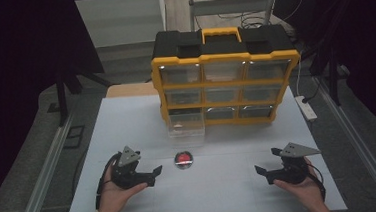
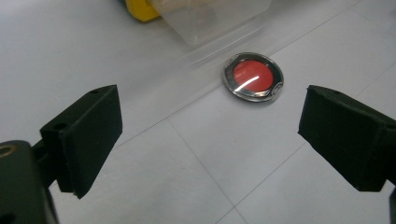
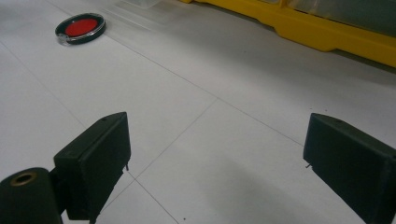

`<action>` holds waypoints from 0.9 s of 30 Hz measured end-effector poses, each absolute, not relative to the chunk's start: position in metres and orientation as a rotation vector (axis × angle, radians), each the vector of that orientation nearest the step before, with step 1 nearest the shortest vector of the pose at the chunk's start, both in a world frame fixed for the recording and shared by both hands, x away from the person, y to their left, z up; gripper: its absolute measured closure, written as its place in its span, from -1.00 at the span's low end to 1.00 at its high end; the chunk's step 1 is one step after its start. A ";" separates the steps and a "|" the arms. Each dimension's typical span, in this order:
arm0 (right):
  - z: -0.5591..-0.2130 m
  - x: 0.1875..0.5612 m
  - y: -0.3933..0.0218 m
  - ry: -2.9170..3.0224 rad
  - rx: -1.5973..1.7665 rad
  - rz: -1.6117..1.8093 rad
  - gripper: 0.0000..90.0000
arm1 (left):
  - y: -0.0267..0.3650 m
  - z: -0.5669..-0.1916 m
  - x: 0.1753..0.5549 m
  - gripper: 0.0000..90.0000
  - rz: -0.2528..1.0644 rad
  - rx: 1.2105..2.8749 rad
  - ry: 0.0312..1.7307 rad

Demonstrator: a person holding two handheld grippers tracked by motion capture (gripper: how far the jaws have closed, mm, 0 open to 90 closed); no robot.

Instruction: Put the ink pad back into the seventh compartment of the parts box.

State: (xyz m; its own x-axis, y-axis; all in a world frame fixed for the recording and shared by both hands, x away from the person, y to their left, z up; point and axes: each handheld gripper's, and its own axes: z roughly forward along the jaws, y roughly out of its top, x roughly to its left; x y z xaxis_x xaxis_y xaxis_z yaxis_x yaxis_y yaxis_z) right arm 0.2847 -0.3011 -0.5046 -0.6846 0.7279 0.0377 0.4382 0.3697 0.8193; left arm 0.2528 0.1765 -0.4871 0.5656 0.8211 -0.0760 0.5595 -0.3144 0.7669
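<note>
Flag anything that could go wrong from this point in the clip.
The round red-centred case lies flat and low on the table, so the open left claw may skid off its rim. The pulled-out clear drawer sits just behind it and could get knocked during an approach.

Dim, dark-edged room; glare streaks the red disc (image 2: 252,76); near jaws blurred.

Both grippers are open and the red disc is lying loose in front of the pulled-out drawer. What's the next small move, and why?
Probably ease the left gripper forward to straddle the red disc. Its jaws stand open with the disc just ahead between them, while the right gripper sits farther off. The clear drawer is pulled out right behind the disc.
</note>
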 end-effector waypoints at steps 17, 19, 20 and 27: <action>-0.505 0.285 -0.301 2.305 1.019 1.221 -0.84 | 0.148 -0.481 0.270 -0.84 0.373 2.074 1.059; -0.505 0.285 -0.301 2.305 1.019 1.222 -0.84 | 0.144 -0.481 0.272 -0.84 0.368 2.085 1.064; -0.505 0.285 -0.301 2.305 1.020 1.221 -0.84 | 0.143 -0.481 0.273 -0.84 0.364 2.091 1.063; -0.505 0.285 -0.302 2.308 1.020 1.219 -0.84 | 0.132 -0.480 0.279 -0.83 0.349 2.110 1.040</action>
State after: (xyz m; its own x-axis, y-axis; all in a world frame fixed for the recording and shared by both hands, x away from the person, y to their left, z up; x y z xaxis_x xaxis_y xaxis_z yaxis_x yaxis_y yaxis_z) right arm 0.2853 -0.3016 -0.5050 -0.6857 0.7271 0.0335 0.4378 0.3753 0.8170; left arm 0.2795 0.1322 -0.4802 0.6336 0.7697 -0.0784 0.5670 -0.3930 0.7239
